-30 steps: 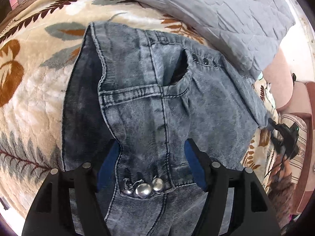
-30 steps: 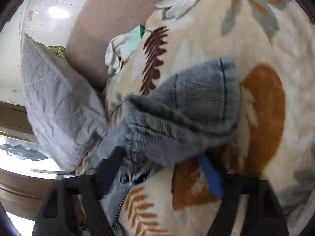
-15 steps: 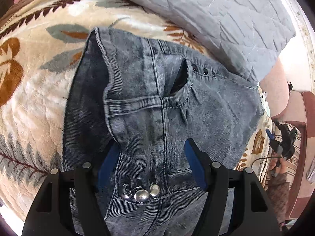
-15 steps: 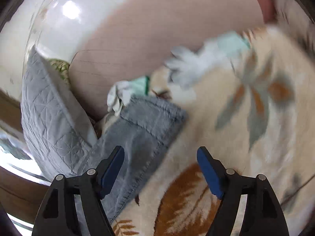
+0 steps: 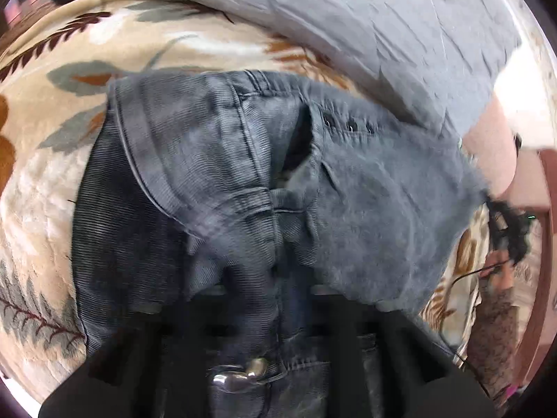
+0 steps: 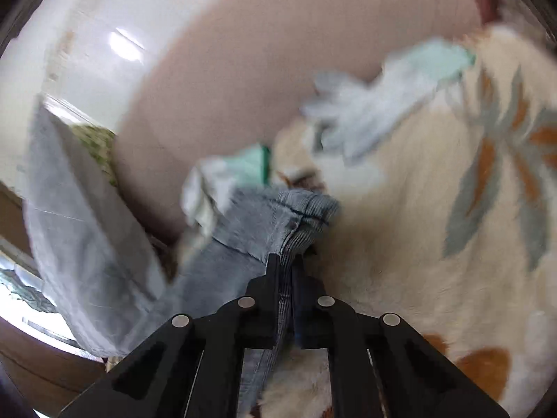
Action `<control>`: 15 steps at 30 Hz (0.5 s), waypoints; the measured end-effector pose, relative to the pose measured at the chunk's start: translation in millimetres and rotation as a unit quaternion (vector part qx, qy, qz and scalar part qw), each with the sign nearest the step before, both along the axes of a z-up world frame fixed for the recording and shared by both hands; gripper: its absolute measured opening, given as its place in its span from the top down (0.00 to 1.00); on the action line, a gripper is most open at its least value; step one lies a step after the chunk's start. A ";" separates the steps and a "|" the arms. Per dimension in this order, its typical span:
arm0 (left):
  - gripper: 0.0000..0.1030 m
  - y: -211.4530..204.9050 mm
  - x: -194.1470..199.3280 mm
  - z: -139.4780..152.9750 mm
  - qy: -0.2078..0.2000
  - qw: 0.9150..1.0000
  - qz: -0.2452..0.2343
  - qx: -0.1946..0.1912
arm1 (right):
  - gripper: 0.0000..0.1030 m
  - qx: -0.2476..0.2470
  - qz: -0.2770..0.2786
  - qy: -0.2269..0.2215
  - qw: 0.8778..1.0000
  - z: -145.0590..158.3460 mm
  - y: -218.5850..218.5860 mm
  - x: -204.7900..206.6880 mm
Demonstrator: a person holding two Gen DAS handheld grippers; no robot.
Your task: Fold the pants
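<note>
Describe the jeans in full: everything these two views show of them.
The jeans are faded grey-blue ribbed denim, lying rumpled on a floral blanket against a grey quilted pillow. The waistband faces the left camera, fly open, metal buttons near the bottom edge. The left gripper is closing with bunched cloth between its fingers. The right gripper is shut on a hem.

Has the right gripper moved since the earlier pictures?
Yes. The right gripper swung up toward the headboard; it now pinches the jeans near the white glove.
</note>
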State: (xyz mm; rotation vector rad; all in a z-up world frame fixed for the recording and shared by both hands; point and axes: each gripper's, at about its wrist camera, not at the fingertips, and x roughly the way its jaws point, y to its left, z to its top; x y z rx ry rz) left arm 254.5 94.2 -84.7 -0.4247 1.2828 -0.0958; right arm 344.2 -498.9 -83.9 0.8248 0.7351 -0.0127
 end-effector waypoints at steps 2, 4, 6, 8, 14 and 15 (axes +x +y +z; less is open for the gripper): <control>0.89 -5.1 -5.8 11.1 -0.016 1.000 0.000 -0.001 | 0.95 0.021 0.001 -0.034 0.999 25.2 -8.8 -28.0; 0.89 -9.8 -13.3 25.5 -0.033 0.999 -0.011 -0.020 | 0.95 0.015 0.009 -0.057 0.998 52.7 -13.1 -63.8; 0.89 -13.7 -18.2 33.2 -0.041 0.999 -0.016 -0.021 | 0.95 0.005 0.007 -0.064 0.998 71.9 -20.2 -111.2; 0.89 -18.8 -17.4 27.5 -0.025 0.999 -0.023 -0.013 | 0.95 0.012 -0.008 -0.047 0.999 68.3 -32.9 -157.6; 0.83 0.1 -15.1 0.8 0.032 0.999 0.011 -0.003 | 0.87 0.053 -0.067 0.133 0.987 -26.7 -65.2 -249.1; 0.82 7.6 -18.6 6.7 0.033 0.999 0.018 -0.021 | 0.87 0.057 -0.075 0.135 0.986 -28.4 -68.9 -258.8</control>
